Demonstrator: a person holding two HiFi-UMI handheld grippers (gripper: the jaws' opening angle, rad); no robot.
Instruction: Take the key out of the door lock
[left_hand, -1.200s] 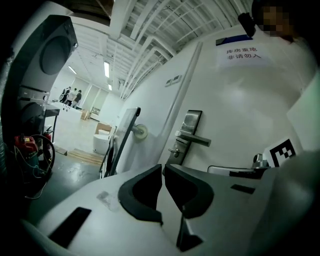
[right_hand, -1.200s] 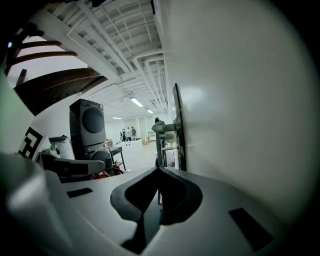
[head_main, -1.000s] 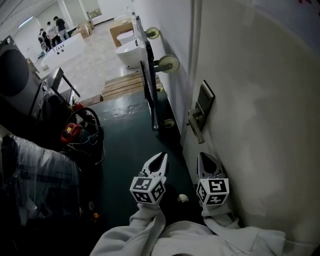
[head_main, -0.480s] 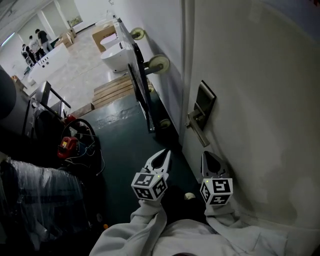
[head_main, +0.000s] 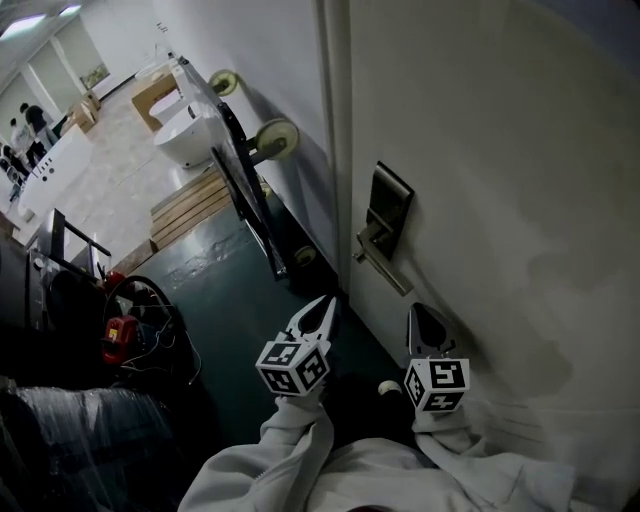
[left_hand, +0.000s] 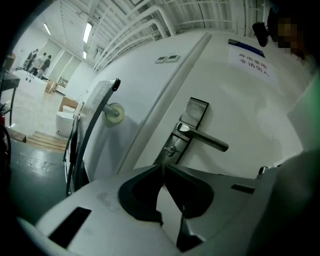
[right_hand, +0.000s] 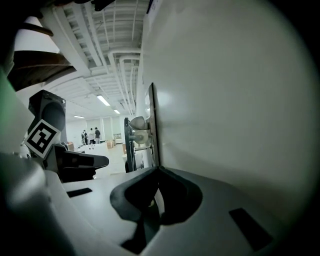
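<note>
The floor shows 2 surfaces: a dark green stretch (head_main: 235, 295) at the foot of the door (head_main: 480, 200), and pale glossy flooring (head_main: 95, 185) further off. Where they meet lies a low stack of wooden planks (head_main: 190, 205), with a white ceramic fixture (head_main: 185, 135) just behind it and a cardboard box (head_main: 152, 95) beyond. A dark wheeled frame (head_main: 245, 200) stands on edge beside the wall. Off to the side, a red device (head_main: 118, 338) sits among black cables (head_main: 165, 315). 1 small pale round object (head_main: 388, 387) lies on the green, near the door.
</note>
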